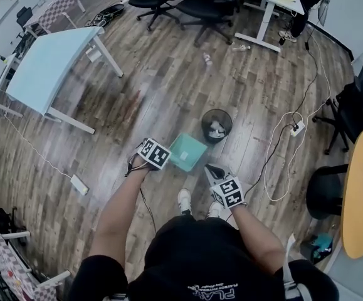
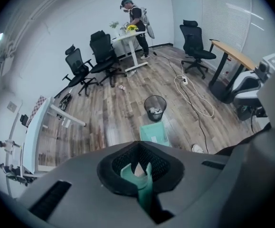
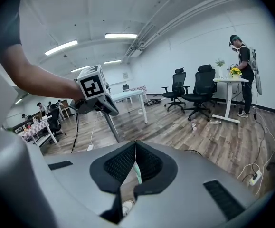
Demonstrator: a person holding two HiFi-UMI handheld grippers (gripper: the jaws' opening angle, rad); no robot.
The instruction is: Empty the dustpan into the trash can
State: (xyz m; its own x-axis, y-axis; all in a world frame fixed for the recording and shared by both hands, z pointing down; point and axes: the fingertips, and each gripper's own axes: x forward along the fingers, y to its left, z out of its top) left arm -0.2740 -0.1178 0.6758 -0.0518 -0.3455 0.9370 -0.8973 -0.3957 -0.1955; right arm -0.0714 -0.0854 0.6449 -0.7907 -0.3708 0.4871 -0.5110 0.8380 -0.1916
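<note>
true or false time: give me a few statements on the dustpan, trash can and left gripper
1. The left gripper is shut on the handle of the dustpan. True.
2. The trash can is empty. False: white scraps lie in it.
3. The dustpan is right over the trash can. False: it is beside the trash can, short of its rim.
4. The trash can stands upright on the wood floor. True.
</note>
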